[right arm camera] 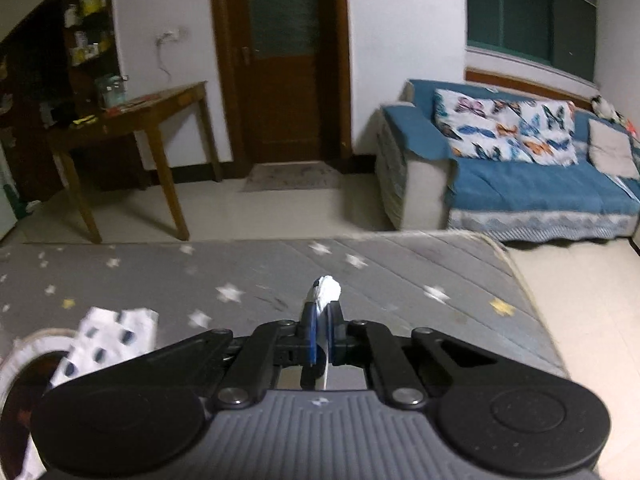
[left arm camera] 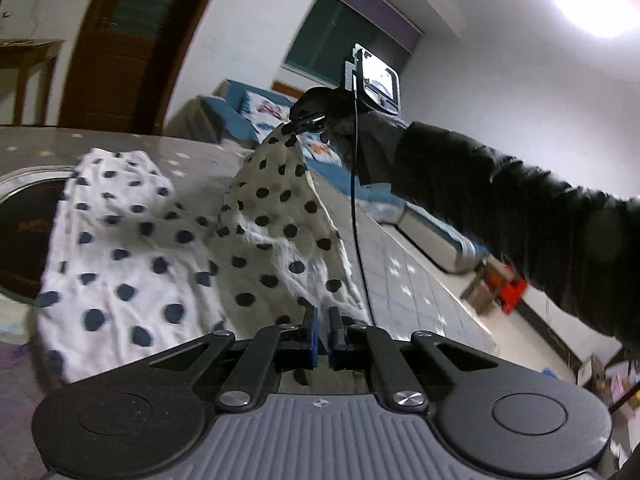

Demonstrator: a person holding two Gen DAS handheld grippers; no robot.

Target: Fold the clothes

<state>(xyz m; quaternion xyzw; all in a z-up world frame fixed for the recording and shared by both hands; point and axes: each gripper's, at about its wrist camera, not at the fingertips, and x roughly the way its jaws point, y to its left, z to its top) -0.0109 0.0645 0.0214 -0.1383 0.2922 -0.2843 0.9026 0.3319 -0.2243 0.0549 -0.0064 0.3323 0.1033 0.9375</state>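
Note:
A white garment with dark polka dots [left arm camera: 160,248] lies on a grey star-patterned mat [left arm camera: 400,264]. My right gripper [left arm camera: 306,123] is shut on one corner of it and holds that corner up, so the cloth hangs in a peak. In the right wrist view the pinched white cloth [right arm camera: 326,290] sticks out between the shut fingers of the right gripper [right arm camera: 322,320], and another part of the garment [right arm camera: 108,336] lies at the lower left. My left gripper [left arm camera: 323,320] is shut with the near edge of the garment at its fingertips; whether cloth is pinched there is hidden.
A round dark opening with a pale rim [left arm camera: 24,220] sits under the garment's left side. A blue sofa with butterfly cushions [right arm camera: 520,168] stands beyond the mat. A wooden table [right arm camera: 132,120] and a brown door [right arm camera: 280,60] are at the back.

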